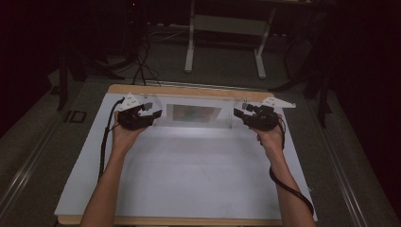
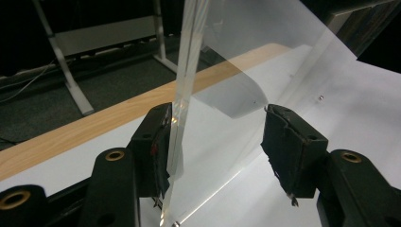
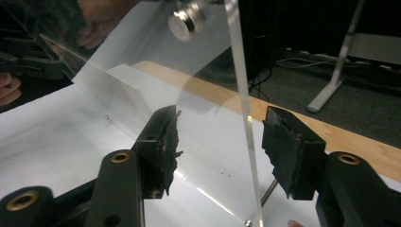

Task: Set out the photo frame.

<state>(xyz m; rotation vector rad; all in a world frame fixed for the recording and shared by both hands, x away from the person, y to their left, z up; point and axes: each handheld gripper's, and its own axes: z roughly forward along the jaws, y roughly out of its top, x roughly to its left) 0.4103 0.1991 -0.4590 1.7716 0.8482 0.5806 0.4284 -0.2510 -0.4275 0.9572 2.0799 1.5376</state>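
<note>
A clear acrylic box (image 1: 194,113) stands at the far middle of the white table top (image 1: 189,175). My left gripper (image 1: 153,113) is at the box's left end and my right gripper (image 1: 239,113) at its right end. In the left gripper view my left gripper (image 2: 217,142) is open, and an upright clear panel edge (image 2: 184,80) stands between the jaws, close against the left one. In the right gripper view my right gripper (image 3: 220,146) is open too, astride a clear panel edge (image 3: 243,94) nearer its right jaw. A metal knob (image 3: 187,19) sits high on that panel.
The table's wooden far edge (image 1: 189,90) runs just behind the box. Beyond it, white desk legs (image 1: 190,52) stand on the grey floor, with cables (image 1: 142,61) to the left. The person's forearms (image 1: 106,189) reach in from the near edge.
</note>
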